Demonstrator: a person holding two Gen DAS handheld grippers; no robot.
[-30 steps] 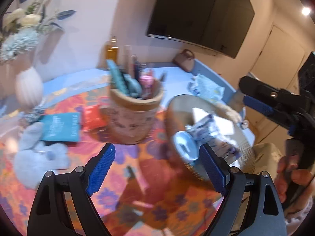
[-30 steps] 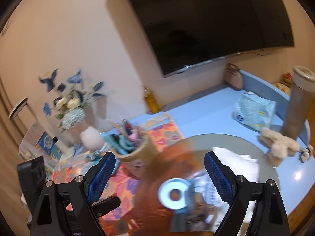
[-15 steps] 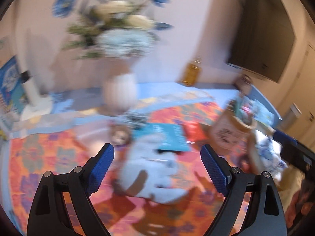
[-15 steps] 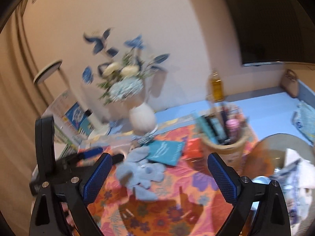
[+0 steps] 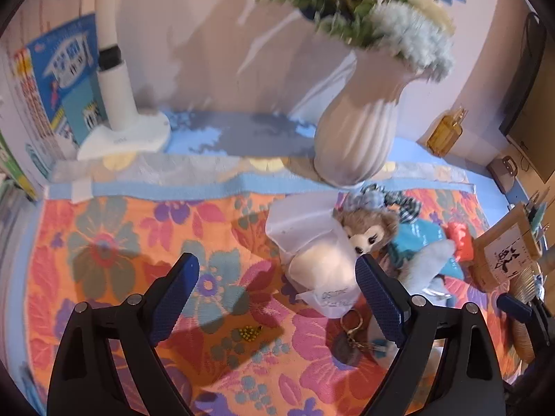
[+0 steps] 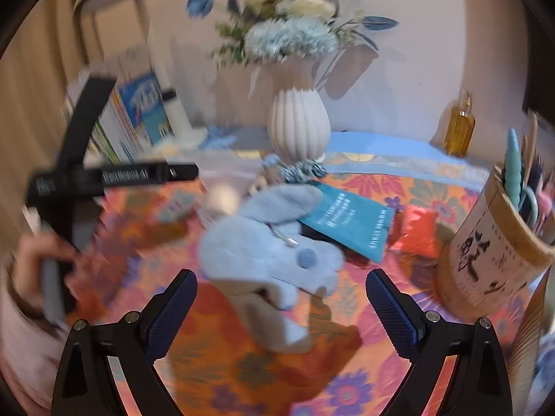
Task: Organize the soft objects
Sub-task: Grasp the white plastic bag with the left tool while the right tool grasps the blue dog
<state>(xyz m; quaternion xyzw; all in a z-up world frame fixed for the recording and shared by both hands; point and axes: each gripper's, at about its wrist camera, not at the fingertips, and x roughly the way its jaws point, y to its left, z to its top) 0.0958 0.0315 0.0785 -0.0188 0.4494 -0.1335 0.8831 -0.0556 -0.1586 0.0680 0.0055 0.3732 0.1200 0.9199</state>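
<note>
Left gripper (image 5: 277, 284): one, black with blue-padded fingers; jaws are held wide apart with nothing between them, above the orange floral tablecloth (image 5: 121, 260).
Right gripper (image 6: 281, 298): one, same build; jaws are spread apart, nothing gripped, with the grey-blue plush toy just ahead of them.
Grey-blue plush toy (image 6: 267, 242): one, lying flat on the cloth, one limb stretched toward the right gripper; it overlaps the teal card's near edge.
Brown plush bear with a plaid bow (image 5: 369, 225): one, lying partly inside a clear plastic bag (image 5: 312, 239), just beside the vase foot.
Keyring (image 5: 350, 326): one, seen on the cloth by the bag's near end.
Teal printed card (image 6: 350, 222): one, flat on the cloth.
Red packet (image 6: 418, 228): one, beside the card.
Wooden holder of pens (image 6: 492, 256): one, upright at the right.
White ribbed vase of flowers (image 6: 298, 121): one, at the back.
Amber bottle (image 6: 459, 128): one, by the wall.
</note>
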